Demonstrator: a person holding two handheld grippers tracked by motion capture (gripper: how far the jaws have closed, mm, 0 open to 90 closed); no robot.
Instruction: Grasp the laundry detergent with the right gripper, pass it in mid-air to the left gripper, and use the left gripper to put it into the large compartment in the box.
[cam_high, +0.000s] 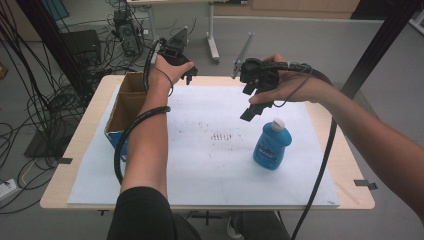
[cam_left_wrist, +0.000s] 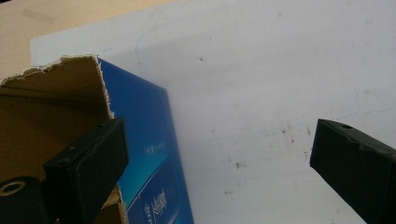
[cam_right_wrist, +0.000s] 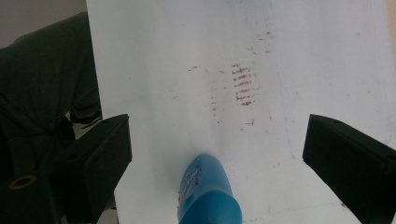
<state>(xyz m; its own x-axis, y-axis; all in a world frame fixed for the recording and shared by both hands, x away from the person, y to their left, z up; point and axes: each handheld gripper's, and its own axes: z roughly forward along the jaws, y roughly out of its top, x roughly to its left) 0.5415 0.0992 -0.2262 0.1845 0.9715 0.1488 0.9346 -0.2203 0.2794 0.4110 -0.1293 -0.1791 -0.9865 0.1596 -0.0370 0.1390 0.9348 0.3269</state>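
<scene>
As it lies, bottle (cam_high: 271, 145), cap away from person.

A box (cam_high: 125, 107) lies left of the bottle (cam_high: 271, 145) on the mat (cam_high: 210, 170).

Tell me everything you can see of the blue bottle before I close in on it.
The blue bottle looks like glossy plastic, with a white cap at its far end and a printed label too small to read. It seems to lie on its side on the white sheet, right of centre, cap pointing away from the person. Nothing grips it: the right gripper hovers above its cap end with jaws wide open, the body showing between them in the right gripper view.
</scene>
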